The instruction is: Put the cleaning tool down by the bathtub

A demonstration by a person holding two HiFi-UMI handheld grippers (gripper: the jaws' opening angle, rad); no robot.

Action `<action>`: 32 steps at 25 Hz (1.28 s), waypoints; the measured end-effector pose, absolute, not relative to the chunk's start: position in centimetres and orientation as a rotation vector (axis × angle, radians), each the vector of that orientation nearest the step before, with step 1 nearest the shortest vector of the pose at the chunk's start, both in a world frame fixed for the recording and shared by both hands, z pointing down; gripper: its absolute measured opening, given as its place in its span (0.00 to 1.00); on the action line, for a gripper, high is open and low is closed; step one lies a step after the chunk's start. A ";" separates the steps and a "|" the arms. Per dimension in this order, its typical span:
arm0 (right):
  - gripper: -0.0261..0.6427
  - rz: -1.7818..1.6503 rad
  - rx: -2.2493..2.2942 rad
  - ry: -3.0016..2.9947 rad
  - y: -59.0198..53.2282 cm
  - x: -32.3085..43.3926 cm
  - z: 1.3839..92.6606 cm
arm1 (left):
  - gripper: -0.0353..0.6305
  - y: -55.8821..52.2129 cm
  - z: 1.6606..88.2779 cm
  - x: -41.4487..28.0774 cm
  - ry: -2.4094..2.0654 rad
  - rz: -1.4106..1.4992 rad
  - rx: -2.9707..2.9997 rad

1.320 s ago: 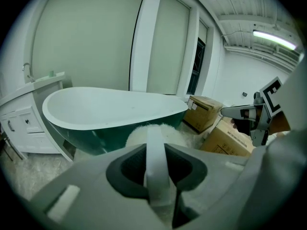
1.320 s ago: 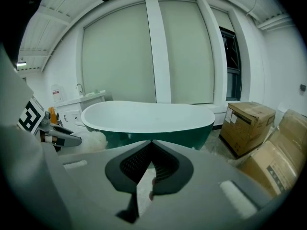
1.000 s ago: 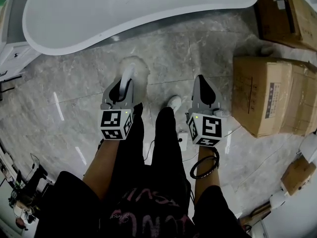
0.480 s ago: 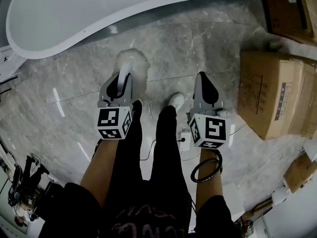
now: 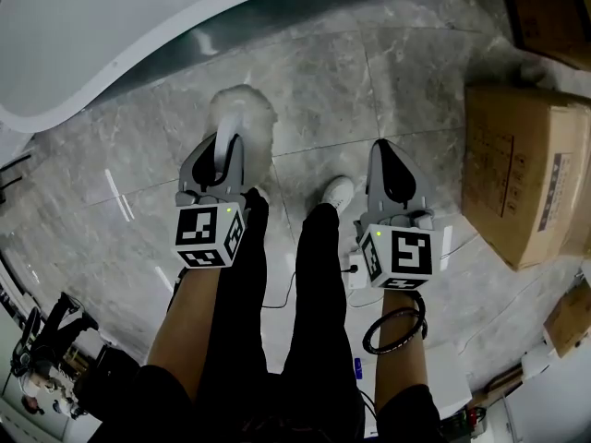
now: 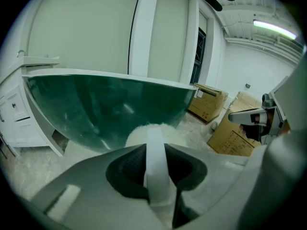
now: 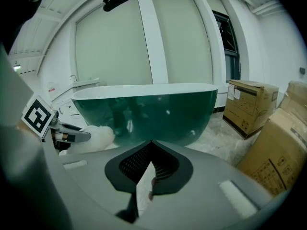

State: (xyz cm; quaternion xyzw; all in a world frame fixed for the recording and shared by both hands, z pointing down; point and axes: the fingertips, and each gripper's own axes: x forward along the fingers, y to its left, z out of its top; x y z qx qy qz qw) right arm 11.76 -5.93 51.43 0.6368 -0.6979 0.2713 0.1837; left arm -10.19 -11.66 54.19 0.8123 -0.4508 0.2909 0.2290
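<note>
The left gripper clamps the flat handle of the white fluffy cleaning tool; its long axis points straight ahead, head near the large white-rimmed bathtub. The right gripper is pinched together, empty.

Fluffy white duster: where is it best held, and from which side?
Probably by its flat white handle, coming from the end opposite the fluffy head. The handle is a narrow strip that fits between jaws, as in the left tool now; the head is soft and bulky.

Bathroom showroom or storeroom, freestanding bathtub, marble-tiled floor, cardboard boxes alongside
</note>
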 end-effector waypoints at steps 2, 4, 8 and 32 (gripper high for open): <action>0.07 0.770 1.797 -1.968 -5.9 11.9 52.8 | 0.18 -11.8 55.3 -10.0 -1.242 0.802 2.242; 0.07 0.772 1.800 -1.970 -5.8 11.9 54.0 | 0.18 -11.9 56.6 -9.8 -1.242 0.808 2.249; 0.07 0.780 1.790 -1.981 -5.9 11.8 56.6 | 0.18 -11.9 59.2 -9.9 -1.241 0.827 2.259; 0.07 0.858 1.678 -2.023 -7.1 10.0 72.4 | 0.18 -14.3 74.7 -10.4 -1.236 0.851 2.264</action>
